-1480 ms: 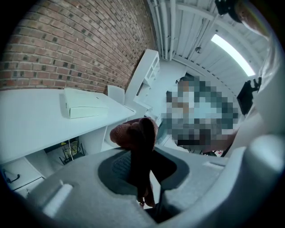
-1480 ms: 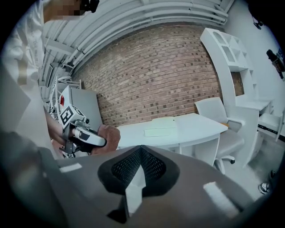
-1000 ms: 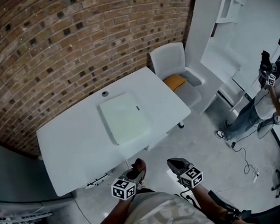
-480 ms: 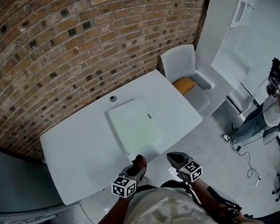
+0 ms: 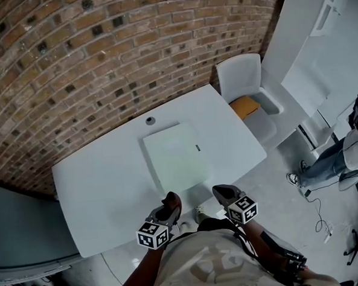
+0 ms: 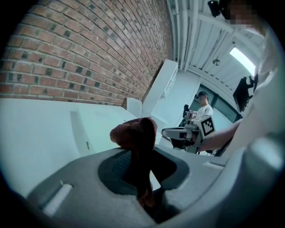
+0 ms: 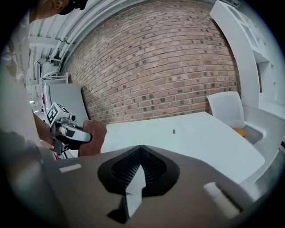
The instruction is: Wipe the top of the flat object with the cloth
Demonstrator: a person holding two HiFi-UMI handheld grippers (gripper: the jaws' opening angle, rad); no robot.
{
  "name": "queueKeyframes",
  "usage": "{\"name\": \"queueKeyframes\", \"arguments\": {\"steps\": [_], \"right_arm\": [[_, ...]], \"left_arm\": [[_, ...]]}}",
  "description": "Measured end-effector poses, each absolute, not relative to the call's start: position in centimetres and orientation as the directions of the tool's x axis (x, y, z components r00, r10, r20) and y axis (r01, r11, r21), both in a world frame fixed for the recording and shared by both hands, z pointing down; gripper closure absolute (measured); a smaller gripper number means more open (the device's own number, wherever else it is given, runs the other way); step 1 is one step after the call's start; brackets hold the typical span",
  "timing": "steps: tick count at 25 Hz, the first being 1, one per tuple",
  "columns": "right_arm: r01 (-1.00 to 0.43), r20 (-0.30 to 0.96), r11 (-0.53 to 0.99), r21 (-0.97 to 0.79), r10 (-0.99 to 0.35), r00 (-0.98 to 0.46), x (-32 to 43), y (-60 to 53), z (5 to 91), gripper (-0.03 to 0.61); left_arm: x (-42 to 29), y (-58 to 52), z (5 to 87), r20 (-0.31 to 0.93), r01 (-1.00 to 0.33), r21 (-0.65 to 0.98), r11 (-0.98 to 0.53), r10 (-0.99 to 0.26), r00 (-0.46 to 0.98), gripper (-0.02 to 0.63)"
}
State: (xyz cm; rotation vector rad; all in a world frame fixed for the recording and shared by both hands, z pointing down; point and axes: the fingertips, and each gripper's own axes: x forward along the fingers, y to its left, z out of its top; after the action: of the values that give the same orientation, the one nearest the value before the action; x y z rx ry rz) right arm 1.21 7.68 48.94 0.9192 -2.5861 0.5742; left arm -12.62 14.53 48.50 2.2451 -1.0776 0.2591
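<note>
The flat object point(image 5: 175, 156) is a pale, square slab lying in the middle of the white table point(image 5: 103, 186); it also shows in the left gripper view point(image 6: 104, 122) and the right gripper view point(image 7: 178, 133). A brown cloth point(image 6: 136, 133) is bunched between the jaws of my left gripper point(image 5: 170, 200), which is shut on it just off the table's near edge, short of the slab. My right gripper point(image 5: 218, 192) hovers beside it to the right, over the floor, shut with nothing in it point(image 7: 141, 150).
A brick wall point(image 5: 101, 53) runs behind the table. A white chair point(image 5: 242, 81) with an orange cushion stands at the table's far right end. A small round fitting point(image 5: 150, 120) sits behind the slab. A person point(image 5: 343, 153) stands at the right; cables point(image 5: 319, 212) lie on the floor.
The view has drawn nearer to the table, and both grippers now sit closer to its near edge. The left gripper still holds the cloth; the right stays shut.
</note>
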Motion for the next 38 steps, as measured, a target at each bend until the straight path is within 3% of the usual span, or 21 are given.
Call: {"name": "queueKeyframes", "arguments": {"steps": [28,38], "right_arm": [[-0.533,0.506,0.759,-0.374,-0.315,-0.803,0.2,-11.5,54.1,0.568],[-0.556,0.594,0.687,-0.468,-0.221,-0.773,-2.2,-13.6,58.1,0.421]], "left_arm": [[-12.8,0.1,46.4,0.522,-0.891,0.387,-0.238,-0.74,0.424,0.538],[-14.0,-4.0,45.8,0.528,-0.909,0.351,-0.224,-0.754,0.39,0.538]]}}
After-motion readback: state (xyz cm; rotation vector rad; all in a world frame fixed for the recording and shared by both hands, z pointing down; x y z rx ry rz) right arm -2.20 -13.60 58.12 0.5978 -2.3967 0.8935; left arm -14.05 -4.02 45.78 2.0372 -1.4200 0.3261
